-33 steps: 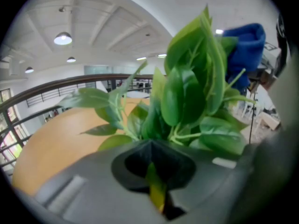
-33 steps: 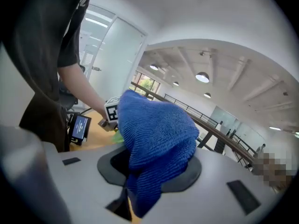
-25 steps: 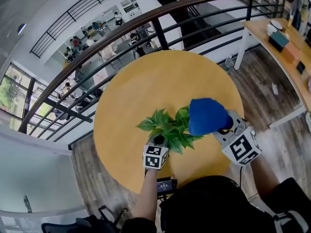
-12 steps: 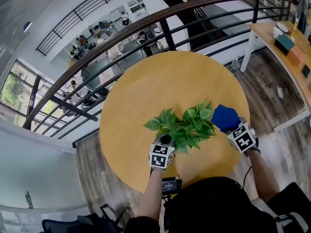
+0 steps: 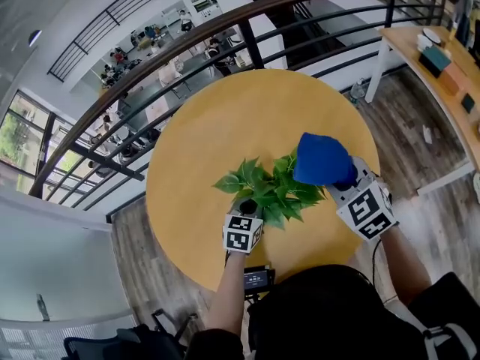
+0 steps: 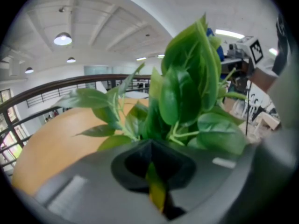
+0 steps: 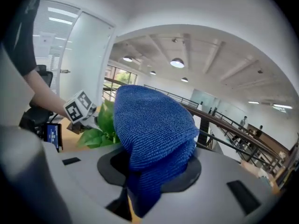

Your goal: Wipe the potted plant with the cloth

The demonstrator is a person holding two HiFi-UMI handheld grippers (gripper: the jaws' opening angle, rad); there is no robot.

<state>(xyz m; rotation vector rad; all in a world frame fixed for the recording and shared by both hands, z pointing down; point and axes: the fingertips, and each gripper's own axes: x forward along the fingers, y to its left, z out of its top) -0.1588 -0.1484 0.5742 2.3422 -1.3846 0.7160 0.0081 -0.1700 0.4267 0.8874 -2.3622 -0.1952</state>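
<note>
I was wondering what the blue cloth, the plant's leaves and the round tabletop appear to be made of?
The cloth looks like microfibre or terry, with a dense, looped, matte pile. The leaves are smooth and slightly glossy with visible veins; whether they are real or plastic cannot be told. The tabletop looks like wood or wood-look laminate, honey-coloured with a smooth, even finish; no grain shows.

Illumination was bright and even, supplied by round ceiling lamps and by daylight from the window, and shadows on the table were faint. All three views showed strong fisheye bending toward dark, vignetted edges. In both gripper views the nearest foreground was soft and out of focus.
</note>
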